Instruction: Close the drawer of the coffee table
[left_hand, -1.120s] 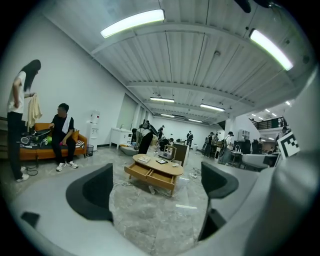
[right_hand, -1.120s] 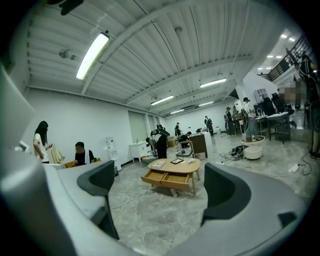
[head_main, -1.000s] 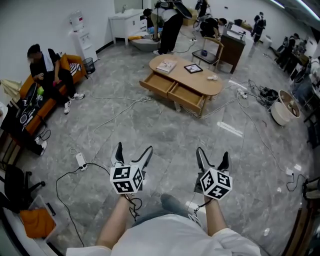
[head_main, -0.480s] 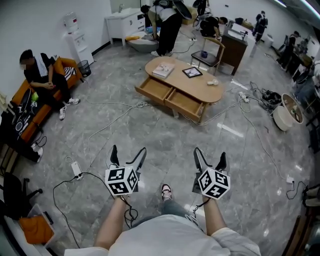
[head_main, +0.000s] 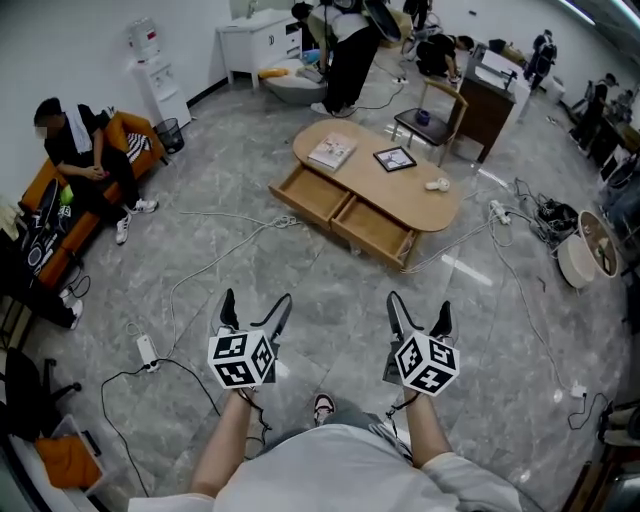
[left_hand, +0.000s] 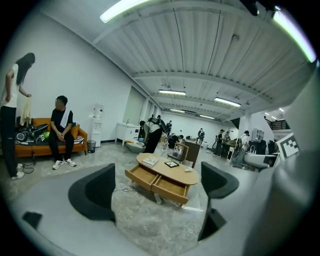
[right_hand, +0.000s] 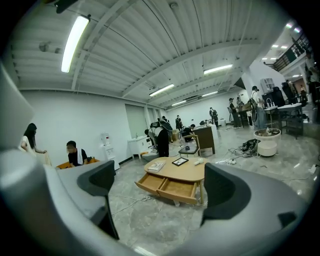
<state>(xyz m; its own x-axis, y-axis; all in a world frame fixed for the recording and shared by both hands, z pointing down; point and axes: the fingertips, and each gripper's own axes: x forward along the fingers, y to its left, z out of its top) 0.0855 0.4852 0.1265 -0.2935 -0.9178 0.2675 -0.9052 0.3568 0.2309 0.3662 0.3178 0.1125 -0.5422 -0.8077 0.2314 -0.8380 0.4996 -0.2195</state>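
The low, oval, light-wood bench (head_main: 395, 190) stands in the upper centre of the head view. Its left-hand drawer (head_main: 316, 194) and right-hand drawer (head_main: 377, 229) are pulled out side by side, both empty.

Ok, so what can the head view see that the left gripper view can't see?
Only the head view: the forearms holding the left gripper and right gripper, both with fingers apart and empty, and a power strip on the floor.
Only the left gripper view: ceiling lights and a standing person by the sofa.
Both: the coffee table with two drawers open, and a seated person on the sofa.
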